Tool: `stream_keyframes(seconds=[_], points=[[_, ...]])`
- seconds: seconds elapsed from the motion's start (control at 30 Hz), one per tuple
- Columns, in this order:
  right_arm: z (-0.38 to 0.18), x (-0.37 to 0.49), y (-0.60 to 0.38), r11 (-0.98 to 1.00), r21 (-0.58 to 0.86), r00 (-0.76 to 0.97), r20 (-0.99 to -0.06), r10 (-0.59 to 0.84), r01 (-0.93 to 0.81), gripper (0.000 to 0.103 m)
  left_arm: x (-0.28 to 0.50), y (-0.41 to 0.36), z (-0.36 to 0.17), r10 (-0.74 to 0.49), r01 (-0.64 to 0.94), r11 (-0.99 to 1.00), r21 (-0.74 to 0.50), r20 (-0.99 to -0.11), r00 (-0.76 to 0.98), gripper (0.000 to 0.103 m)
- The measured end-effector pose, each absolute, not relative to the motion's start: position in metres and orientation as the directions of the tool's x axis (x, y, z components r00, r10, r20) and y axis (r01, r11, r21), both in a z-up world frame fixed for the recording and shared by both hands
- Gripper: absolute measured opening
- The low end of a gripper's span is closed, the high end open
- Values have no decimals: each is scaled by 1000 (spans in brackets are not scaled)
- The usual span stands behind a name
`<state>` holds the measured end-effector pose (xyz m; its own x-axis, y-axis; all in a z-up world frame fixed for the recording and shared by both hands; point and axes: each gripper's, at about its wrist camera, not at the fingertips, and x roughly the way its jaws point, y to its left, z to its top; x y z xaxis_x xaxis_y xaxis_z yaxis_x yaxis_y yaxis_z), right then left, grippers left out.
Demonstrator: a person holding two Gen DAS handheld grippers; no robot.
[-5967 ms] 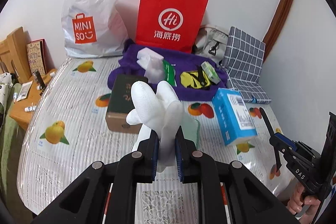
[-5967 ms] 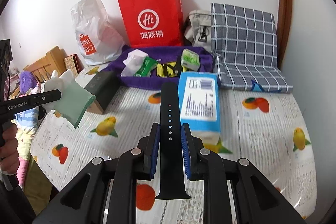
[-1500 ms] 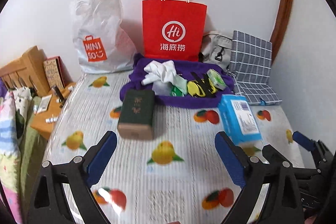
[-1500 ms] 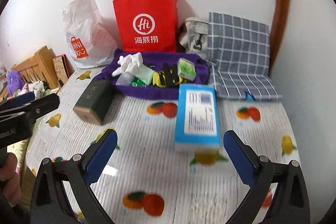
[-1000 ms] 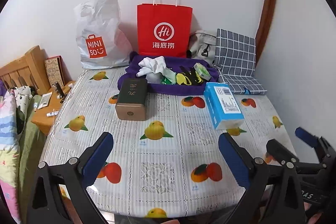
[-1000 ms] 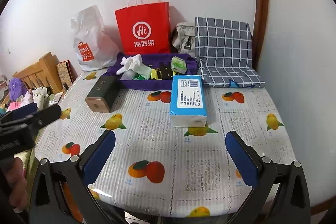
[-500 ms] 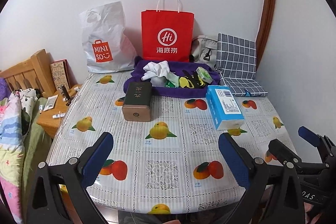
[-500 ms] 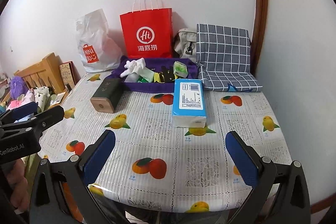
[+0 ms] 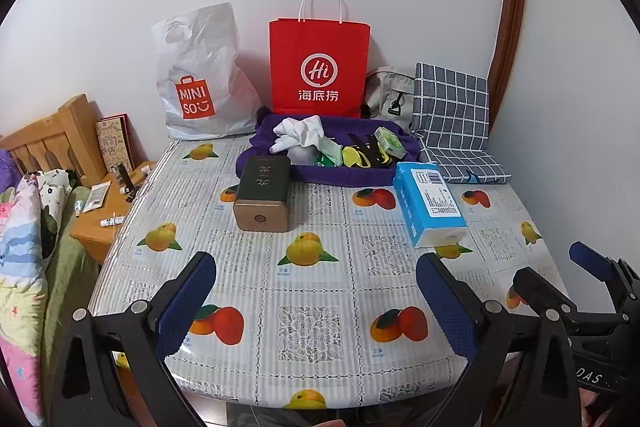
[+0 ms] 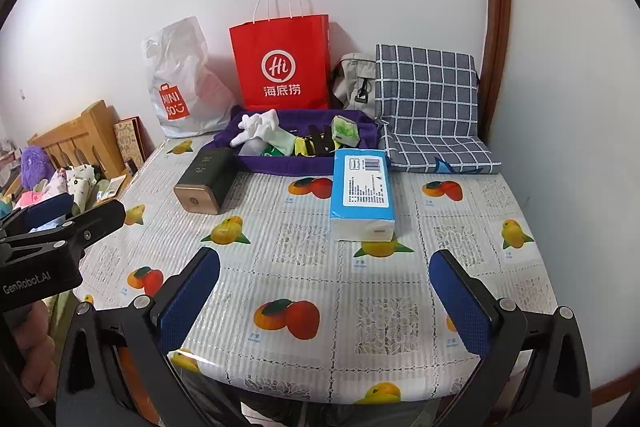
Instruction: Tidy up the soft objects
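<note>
Both claws, left [image 9: 316,301] and right [image 10: 324,301], are spread wide and hold nothing above the near table [image 9: 312,291] edge. The purple tray [image 9: 332,177] at the back holds a white glove [image 9: 298,135], a green packet [image 9: 390,143] and yellow-black items [image 9: 362,155]. A dark box [image 9: 264,193] and tissue pack [image 9: 428,209] lie in front of it.
</note>
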<state>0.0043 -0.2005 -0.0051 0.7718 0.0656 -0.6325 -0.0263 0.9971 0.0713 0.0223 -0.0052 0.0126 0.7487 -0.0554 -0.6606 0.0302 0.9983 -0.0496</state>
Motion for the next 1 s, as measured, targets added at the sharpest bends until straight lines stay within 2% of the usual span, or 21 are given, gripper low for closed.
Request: stream_keyframes(seconds=[1.0], points=[[-6,2,-198,997,73,774,-629,70,-31,103,23,-2,12,-59,36,998,-49,-662,747,101]])
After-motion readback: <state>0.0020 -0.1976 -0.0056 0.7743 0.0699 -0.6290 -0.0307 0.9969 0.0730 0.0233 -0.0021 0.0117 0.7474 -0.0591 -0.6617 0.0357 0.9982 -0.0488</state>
